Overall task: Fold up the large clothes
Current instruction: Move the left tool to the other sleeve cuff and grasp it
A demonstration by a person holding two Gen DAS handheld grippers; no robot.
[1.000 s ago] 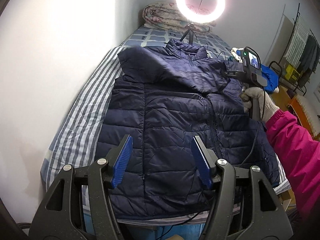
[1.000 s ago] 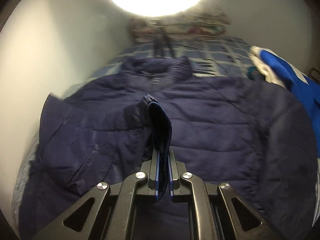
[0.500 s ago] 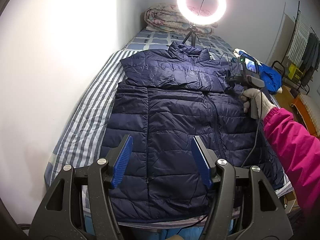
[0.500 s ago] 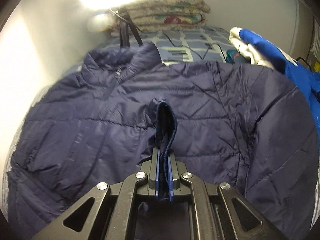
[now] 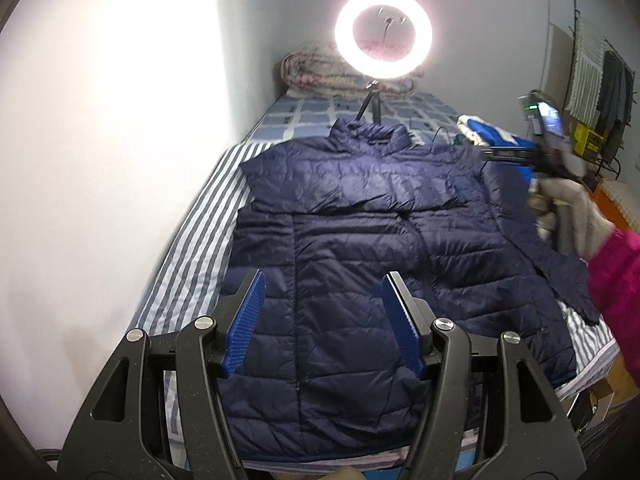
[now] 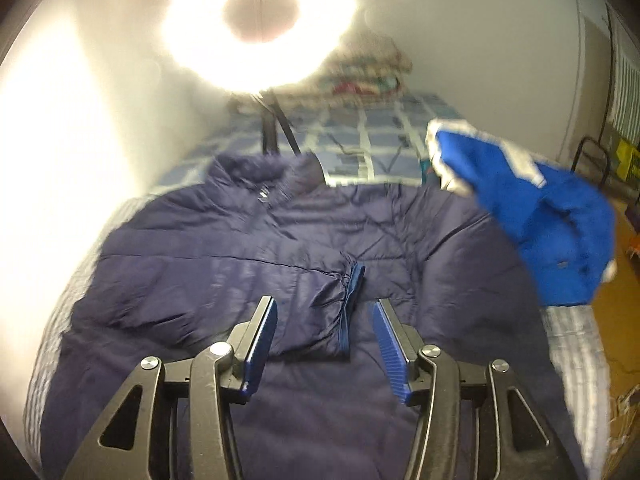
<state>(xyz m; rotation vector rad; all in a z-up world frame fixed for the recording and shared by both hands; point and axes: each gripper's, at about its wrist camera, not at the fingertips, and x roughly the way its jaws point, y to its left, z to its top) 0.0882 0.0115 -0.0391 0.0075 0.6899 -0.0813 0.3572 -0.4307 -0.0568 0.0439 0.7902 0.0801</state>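
Note:
A navy puffer jacket [image 5: 360, 280] lies front up on the striped bed [image 5: 192, 248], collar toward the far end. One sleeve [image 6: 224, 280] is folded across the chest, its blue-lined cuff [image 6: 349, 300] resting loose on the jacket. My right gripper [image 6: 324, 304] hovers just behind that cuff with its jaws opening, and the pads touch nothing. In the left wrist view the right gripper [image 5: 491, 155] hangs over the jacket's right shoulder in a gloved hand [image 5: 572, 216]. My left gripper [image 5: 322, 300] is open above the lower front of the jacket, holding nothing.
A lit ring light [image 5: 384, 34] on a small tripod stands beyond the collar, with a folded quilt [image 5: 316, 76] behind it. A bright blue garment [image 6: 540, 216] lies at the bed's right edge. A white wall bounds the left side. A pink sleeve [image 5: 616, 292] enters from the right.
The right gripper, shut on the sleeve cuff before, has opened and drawn back and up. The cuff now lies on the jacket's chest. The left gripper rose slightly.

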